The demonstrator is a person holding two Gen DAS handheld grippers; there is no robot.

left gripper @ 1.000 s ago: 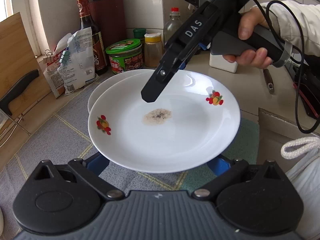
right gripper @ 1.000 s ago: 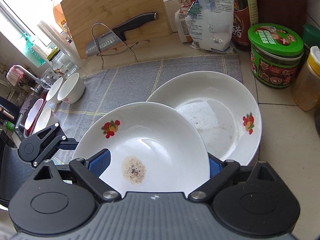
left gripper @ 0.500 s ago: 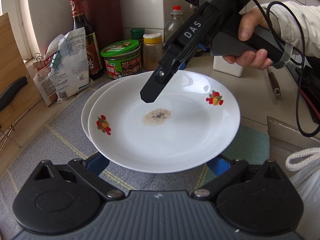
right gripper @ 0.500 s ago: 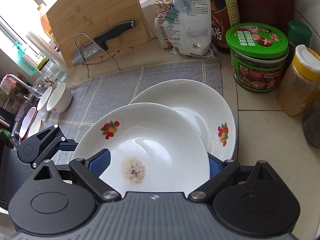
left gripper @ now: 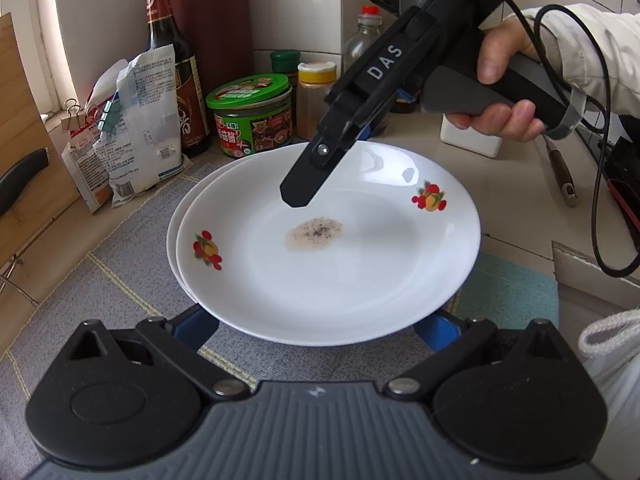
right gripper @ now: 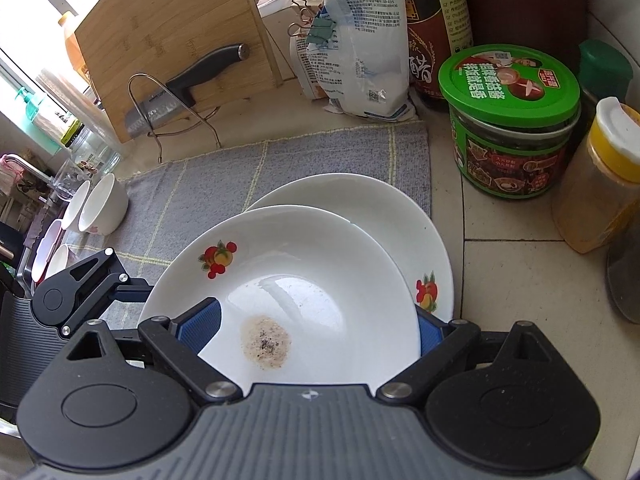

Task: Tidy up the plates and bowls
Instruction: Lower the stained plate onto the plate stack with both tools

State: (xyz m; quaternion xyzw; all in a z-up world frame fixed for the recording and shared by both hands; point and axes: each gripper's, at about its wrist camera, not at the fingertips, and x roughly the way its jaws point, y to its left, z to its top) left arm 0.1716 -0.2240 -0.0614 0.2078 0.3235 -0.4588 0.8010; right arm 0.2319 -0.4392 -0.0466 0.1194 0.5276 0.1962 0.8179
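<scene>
1. Plainly, both grippers shared one load: a white upper plate [left gripper: 320, 272] with red fruit prints on its rim and a brownish, speckled stain [left gripper: 315, 234] in its well.
2. The left gripper [left gripper: 316, 320] had its jaws spread wide. The plate's near rim sat lodged between its two blue pads [left gripper: 196, 326], whose ends were hidden beneath the plate.
3. The right gripper [right gripper: 316, 328] stood just as wide on the opposite side of the plate. One blue pad lay against the rim on the left and the other against it on the right.
4. A hand [left gripper: 500, 92] in a pale sleeve gripped the right gripper's grey handle, and a black cable [left gripper: 600, 160] looped down from it.
5. The upper plate was held off the counter [right gripper: 512, 264], tilted a little. It overlapped a lower plate [right gripper: 360, 200] of the same pattern.
6. The lower plate lay flat on the grey cloth [right gripper: 200, 184], at the cloth's far right corner. Most of it was covered by the plate above.
7. A green-lidded jar [right gripper: 508, 80] and a yellow-capped spice bottle [right gripper: 600, 184] stood on the bare counter just beyond that corner. A dark sauce bottle [left gripper: 176, 60] and a clipped bag [right gripper: 360, 52] stood at the cloth's far edge.
8. White bowls [right gripper: 102, 208] sat tipped at the cloth's left edge.
9. A wooden cutting board [right gripper: 168, 40] leaned beyond the cloth's far left corner, with a knife [right gripper: 188, 84] in a wire stand before it.
</scene>
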